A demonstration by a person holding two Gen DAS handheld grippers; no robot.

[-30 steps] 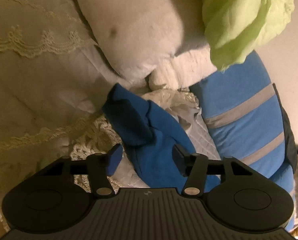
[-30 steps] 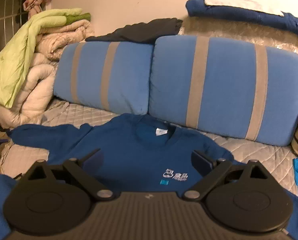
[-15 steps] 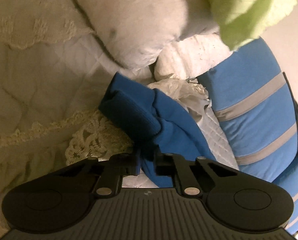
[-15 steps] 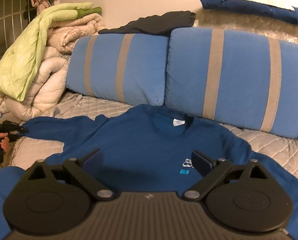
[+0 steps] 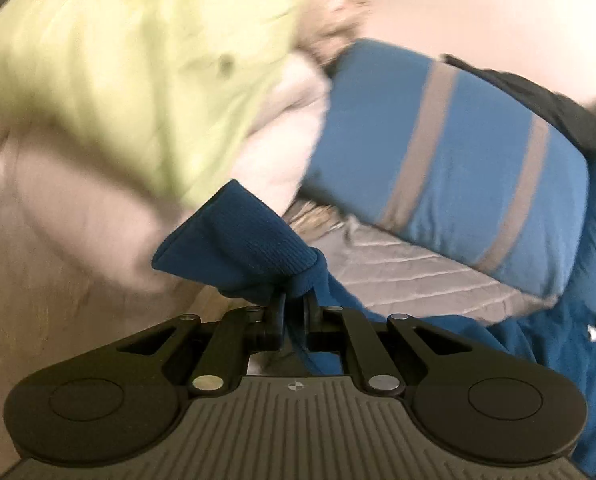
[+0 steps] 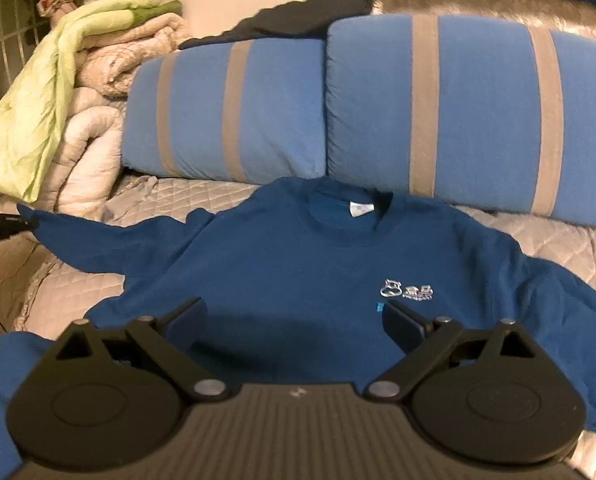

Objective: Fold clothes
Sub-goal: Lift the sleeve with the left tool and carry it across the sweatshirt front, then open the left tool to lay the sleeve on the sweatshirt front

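One dark blue long-sleeved sweatshirt (image 6: 298,264) lies face up on the grey quilted bed cover (image 6: 202,196), collar toward the far side, just in front of two blue cushions with grey stripes (image 6: 470,116). At far left one pile of cream quilts (image 6: 98,120) carries one lime-green cloth (image 6: 30,120). One black garment (image 6: 298,12) lies on top of the cushions.

The left gripper (image 5: 294,308) has its jaws pressed together on the ribbed cuff (image 5: 242,252) of the sweatshirt's left sleeve, lifted clear of the cover at the left edge of the bed. The right gripper (image 6: 294,320) hovers over the sweatshirt's near chest, jaws spread wide, nothing between them. Bare cover shows left and right of the body.
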